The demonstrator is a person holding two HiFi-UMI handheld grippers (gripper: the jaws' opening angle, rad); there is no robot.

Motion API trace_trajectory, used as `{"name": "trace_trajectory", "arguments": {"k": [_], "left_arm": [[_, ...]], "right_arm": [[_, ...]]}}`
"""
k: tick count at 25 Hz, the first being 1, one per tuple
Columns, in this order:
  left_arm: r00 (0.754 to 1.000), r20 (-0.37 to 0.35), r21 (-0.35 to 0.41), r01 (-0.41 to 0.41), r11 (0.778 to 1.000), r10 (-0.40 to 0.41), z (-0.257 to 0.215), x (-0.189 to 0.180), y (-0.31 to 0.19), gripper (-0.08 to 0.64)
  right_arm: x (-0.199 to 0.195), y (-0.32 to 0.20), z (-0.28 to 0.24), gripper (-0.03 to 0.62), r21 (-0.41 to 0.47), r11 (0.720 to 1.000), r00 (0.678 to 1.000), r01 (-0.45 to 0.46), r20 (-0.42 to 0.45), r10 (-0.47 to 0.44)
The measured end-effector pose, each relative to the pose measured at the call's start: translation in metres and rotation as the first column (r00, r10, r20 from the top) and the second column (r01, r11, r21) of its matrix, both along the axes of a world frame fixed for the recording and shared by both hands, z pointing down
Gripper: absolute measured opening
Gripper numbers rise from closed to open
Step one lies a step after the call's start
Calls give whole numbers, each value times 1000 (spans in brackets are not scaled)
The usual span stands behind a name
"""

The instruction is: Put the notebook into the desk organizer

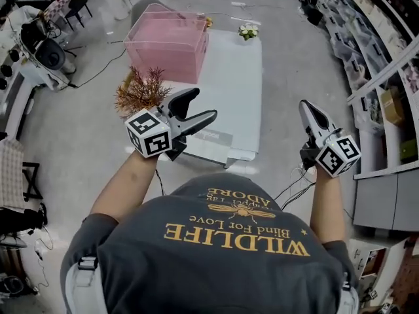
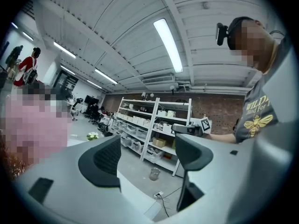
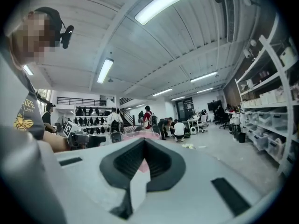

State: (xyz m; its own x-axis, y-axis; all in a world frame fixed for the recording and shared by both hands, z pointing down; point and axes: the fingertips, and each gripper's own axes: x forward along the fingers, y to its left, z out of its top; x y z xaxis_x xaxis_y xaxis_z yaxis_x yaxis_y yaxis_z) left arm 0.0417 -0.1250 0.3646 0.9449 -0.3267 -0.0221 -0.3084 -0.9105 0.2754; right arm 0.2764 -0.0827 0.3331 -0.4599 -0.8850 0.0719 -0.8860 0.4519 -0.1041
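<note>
grey shirt (image 1: 229, 254), left claw (image 1: 203, 104) wide open, empty, right claw (image 1: 308, 106) closed, empty, pink organizer (image 1: 169, 48) beyond

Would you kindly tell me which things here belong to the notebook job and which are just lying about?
Job:
- notebook, apparently, flat at the near edge of the table
- pink organizer box
- left tool, open, empty
- right tool, shut, empty

Lying about:
- dried plant
- white flowers at the table's far end
- shelves at right
</note>
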Motion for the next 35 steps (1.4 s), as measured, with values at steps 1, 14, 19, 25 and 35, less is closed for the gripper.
{"name": "trace_trajectory", "arguments": {"k": [1,14,19,25,35], "left_arm": [[1000,6,-4,26,1000,-26,2,5,-4,367],[808,111,-326,580,747,-579,112,-45,0,327],[694,326,-533,695,482,-642,234,-108,30,302],[767,339,-822,523,226,-544,361,-113,53,336],[822,308,-920,386,71,-479,411,-83,38,242]], "right_arm": [[8,-8,2,1,3,1000,1000,21,7,-21],[19,-88,52,0,-88,915,919,393,75,-387],[-11,-95,66,1,-119,898,906,424,73,-418],[-45,-101,75,0,-171,899,915,402,46,-400],[-46,-97,86,0,-246,904,931,349,-17,-364]]}}
